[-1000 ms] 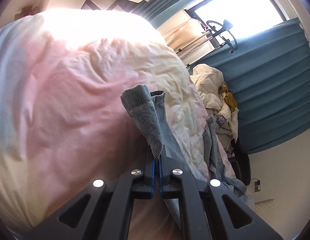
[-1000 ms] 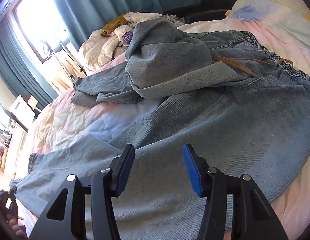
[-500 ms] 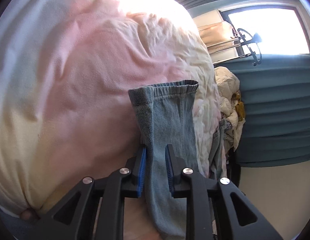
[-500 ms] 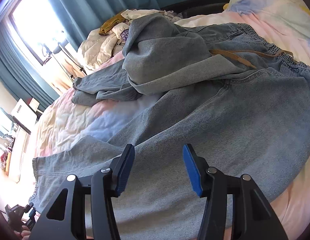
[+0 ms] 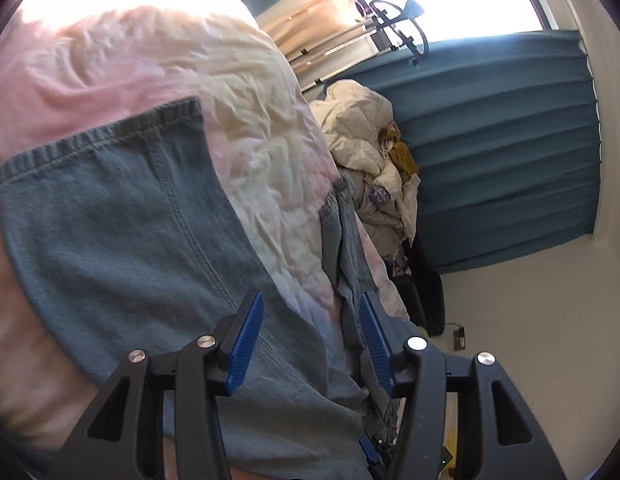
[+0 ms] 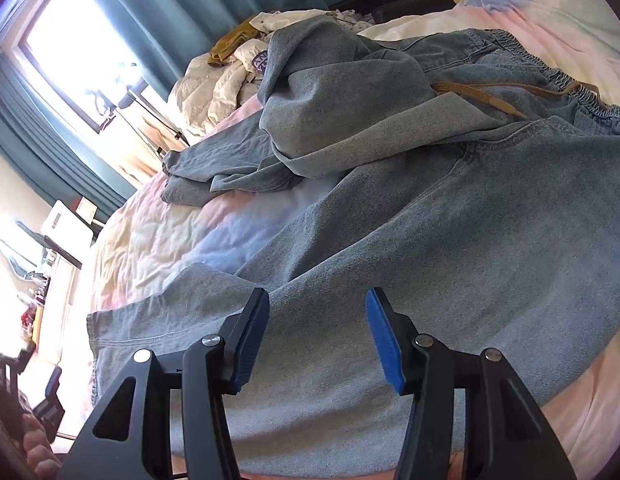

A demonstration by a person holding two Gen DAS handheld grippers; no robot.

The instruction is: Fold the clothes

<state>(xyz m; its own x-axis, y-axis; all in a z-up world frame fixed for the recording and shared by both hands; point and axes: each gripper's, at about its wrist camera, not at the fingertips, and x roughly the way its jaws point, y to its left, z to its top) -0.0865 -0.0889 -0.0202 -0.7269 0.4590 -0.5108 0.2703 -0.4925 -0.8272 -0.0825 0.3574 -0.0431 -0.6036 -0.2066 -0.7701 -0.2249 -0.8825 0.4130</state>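
Jeans (image 5: 121, 240) lie on the bed (image 5: 237, 92); in the left wrist view one leg's hem is flat, and the left gripper (image 5: 310, 336), jaws just opening, stands apart with nothing pinched. Right wrist view: the right gripper (image 6: 318, 340) hovers parted over denim, perhaps touching it; the other leg is bunched near the waistband (image 6: 566, 76).

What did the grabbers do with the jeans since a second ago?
The left gripper let go of the jeans leg: its jaws have just been opening, and the hem now lies flat on the bed. The right gripper stayed open above the jeans, holding nothing.
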